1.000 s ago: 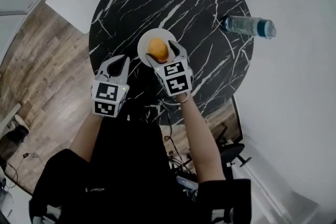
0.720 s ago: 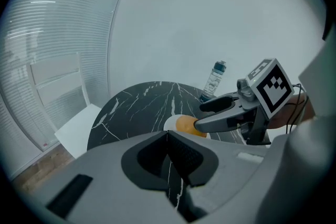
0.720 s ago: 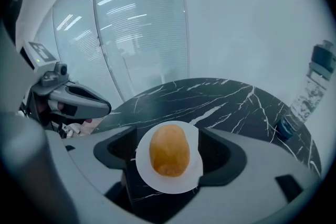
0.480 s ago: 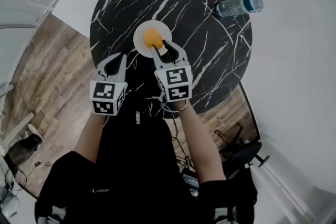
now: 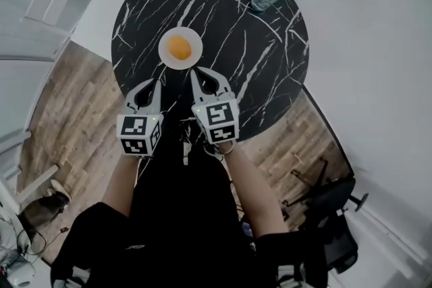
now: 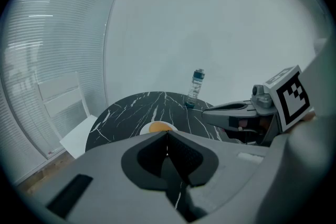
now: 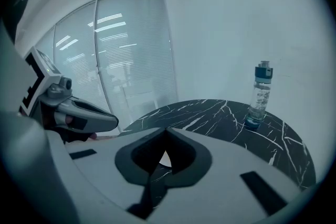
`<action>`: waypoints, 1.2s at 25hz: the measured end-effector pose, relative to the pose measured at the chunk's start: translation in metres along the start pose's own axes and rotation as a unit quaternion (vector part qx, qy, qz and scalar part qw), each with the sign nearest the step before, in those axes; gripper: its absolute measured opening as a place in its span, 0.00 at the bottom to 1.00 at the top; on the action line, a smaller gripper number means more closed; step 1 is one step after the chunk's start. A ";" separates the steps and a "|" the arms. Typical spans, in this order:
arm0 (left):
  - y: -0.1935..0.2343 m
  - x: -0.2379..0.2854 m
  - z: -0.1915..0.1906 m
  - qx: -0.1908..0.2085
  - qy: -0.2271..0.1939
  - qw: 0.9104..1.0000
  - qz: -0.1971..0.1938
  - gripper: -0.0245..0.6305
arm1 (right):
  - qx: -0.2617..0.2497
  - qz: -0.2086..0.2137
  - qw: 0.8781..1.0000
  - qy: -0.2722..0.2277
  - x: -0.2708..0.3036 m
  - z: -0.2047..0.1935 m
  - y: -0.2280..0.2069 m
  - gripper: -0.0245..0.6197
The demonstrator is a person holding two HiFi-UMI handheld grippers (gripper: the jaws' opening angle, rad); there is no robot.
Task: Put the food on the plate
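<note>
The round orange food (image 5: 179, 47) is shown resting on the small white round plate (image 5: 194, 56), which is set on the round black marble table (image 5: 236, 17). The left gripper (image 5: 154, 83) and right gripper (image 5: 198, 77) are held near the table's near edge, each with jaws pressed together and nothing clamped.

Soft daylight enters through blinds (image 7: 126, 60) left of the right hand-held gripper (image 7: 167, 132); shadows are faint. Gripper views bend and darken at edges.
</note>
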State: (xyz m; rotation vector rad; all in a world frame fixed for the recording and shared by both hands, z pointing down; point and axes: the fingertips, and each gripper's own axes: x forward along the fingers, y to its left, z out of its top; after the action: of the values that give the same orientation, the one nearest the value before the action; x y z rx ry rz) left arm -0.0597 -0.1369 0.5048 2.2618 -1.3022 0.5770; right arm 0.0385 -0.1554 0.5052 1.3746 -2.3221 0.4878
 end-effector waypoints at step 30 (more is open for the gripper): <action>-0.139 -0.187 0.136 0.068 -0.239 0.966 0.073 0.04 | -0.091 -0.032 0.954 -0.284 -0.274 0.166 0.005 0.03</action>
State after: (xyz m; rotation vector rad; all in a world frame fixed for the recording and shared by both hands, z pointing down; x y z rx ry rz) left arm -0.0073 -0.0269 0.2641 2.5324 -1.7127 0.1689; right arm 0.1283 -0.0289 0.2248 1.6508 -2.6590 -0.1733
